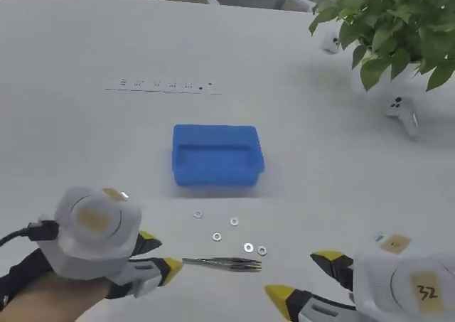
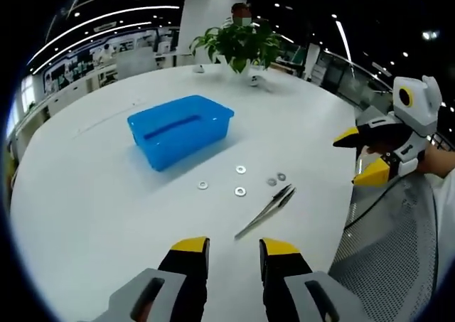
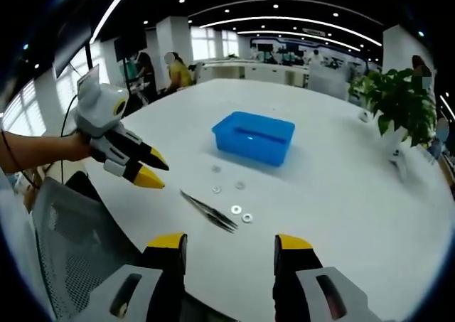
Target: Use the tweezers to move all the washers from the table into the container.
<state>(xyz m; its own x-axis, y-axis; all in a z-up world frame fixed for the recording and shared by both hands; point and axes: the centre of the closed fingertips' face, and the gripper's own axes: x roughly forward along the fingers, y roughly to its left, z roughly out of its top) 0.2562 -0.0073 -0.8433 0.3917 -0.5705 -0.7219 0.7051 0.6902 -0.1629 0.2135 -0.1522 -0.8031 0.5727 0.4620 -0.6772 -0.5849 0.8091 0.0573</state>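
Head view: smooth white table [image 1: 106,158]. Blue plastic container [image 1: 217,155], a rectangular open tub, mid-table. Five small flat metal washers [image 1: 248,248] lie loose between the tub and the near edge. Thin steel tweezers [image 1: 222,264] lie flat by the near edge, long axis along that edge, tips right, beside the washers. Left gripper [image 1: 162,254] is just beside the tweezers' joined end; right gripper [image 1: 302,274] is off to the right.
Left gripper view: yellow-tipped jaws apart, empty.
Right gripper view: jaws spread, empty.
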